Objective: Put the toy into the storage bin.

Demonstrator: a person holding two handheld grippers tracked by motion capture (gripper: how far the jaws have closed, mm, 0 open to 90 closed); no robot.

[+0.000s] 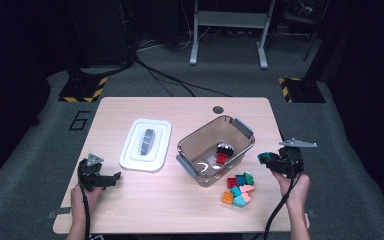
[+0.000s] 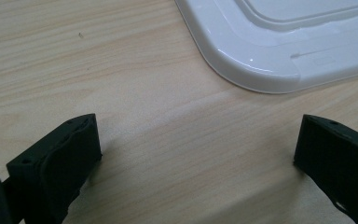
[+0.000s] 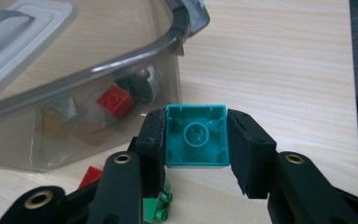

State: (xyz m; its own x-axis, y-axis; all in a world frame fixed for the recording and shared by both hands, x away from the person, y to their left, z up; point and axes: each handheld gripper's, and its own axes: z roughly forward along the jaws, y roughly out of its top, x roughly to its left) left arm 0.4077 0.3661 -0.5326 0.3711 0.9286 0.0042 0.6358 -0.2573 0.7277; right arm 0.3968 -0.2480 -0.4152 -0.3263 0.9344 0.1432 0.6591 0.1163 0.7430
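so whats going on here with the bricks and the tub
A person is moving toy bricks from the table into a clear plastic tub. The right gripper has its fingers clamped on a teal brick, held just outside the tub's near corner. A red brick and a dark piece already lie inside. A small pile of bricks waits on the table beside the tub. The left gripper rests open on the table near the white lid, holding nothing.
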